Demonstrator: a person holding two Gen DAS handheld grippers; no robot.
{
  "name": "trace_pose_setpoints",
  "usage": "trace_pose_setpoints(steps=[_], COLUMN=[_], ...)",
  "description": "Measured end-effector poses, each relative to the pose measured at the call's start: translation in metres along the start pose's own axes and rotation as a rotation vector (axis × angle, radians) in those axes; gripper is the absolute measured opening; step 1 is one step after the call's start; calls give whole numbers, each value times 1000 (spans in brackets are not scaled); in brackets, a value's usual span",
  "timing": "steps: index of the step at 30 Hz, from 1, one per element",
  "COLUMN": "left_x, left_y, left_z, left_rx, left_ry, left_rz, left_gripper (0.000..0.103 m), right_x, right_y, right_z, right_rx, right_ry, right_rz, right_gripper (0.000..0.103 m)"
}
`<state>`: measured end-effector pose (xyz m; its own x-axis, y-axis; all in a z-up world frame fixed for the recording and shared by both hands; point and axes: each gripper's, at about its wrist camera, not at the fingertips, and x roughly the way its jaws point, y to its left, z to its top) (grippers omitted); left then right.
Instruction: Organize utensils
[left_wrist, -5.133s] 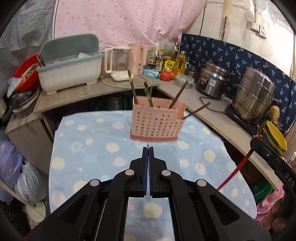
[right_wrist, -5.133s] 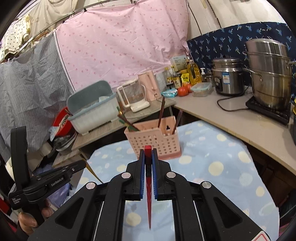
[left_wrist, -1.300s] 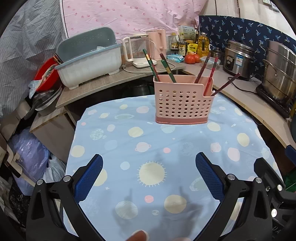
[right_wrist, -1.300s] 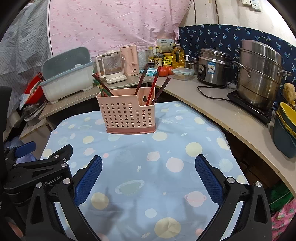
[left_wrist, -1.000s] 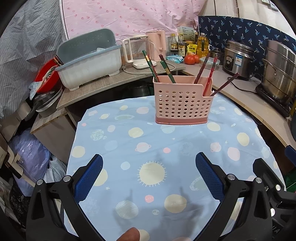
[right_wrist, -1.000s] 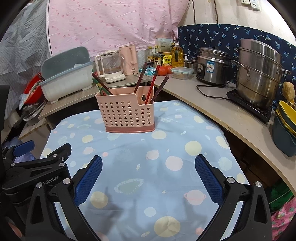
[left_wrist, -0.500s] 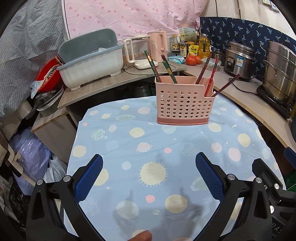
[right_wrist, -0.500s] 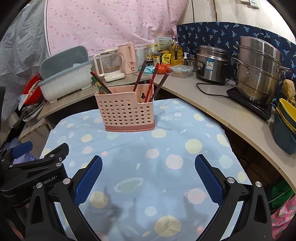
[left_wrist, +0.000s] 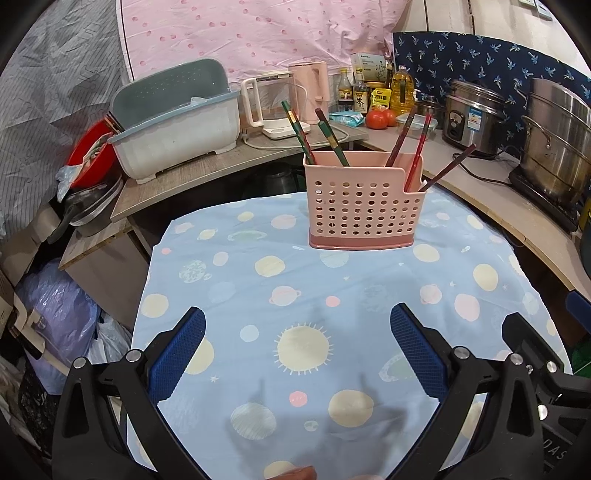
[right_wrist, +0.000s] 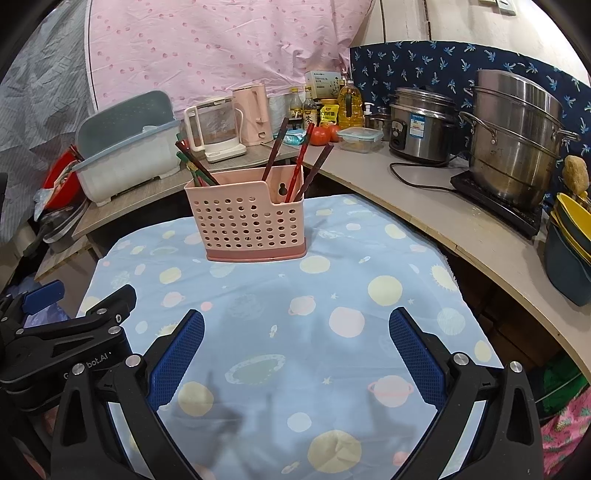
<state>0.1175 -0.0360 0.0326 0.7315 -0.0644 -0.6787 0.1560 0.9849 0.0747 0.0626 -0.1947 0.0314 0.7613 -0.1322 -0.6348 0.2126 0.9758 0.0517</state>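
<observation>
Left wrist view puts the pink perforated utensil basket at about 12 o'clock from our left gripper, well apart from it across the blue planet-print tablecloth. Our left gripper has its blue pads spread wide with nothing between them. In the right wrist view the right gripper is likewise spread wide and empty, and the basket sits at roughly 11 o'clock from it, also well apart. We judge neither hand clearly nearer; the two sit side by side at the near edge of the table, and part of the left gripper shows at 9 o'clock in the right view.

The basket stands upright with its long side facing us, and it has a taller section and a lower notched one. In the taller part, toward 10 o'clock, we see green-and-dark chopsticks leaning left. In the notched part we see brown chopsticks and a red chopstick, with one dark stick leaning out low toward 2 o'clock. All stand with their long axes steeply upward.

We see no loose utensil on the cloth, so we judge the sorting finished or nearly so. If anything is left, it may be the low-leaning stick, which lies nearer our right hand
</observation>
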Motion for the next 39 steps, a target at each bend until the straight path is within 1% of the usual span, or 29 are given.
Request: trace_pose_setpoints(steps=[39], left_x=[5], left_y=[2], left_z=[-1], left_rx=[15], left_ry=[3], left_rz=[12], left_gripper=[95], right_x=[4], right_y=[-1], right_z=[-2], right_rx=[-4], right_ry=[4], right_rz=[-1], right_gripper=[97])
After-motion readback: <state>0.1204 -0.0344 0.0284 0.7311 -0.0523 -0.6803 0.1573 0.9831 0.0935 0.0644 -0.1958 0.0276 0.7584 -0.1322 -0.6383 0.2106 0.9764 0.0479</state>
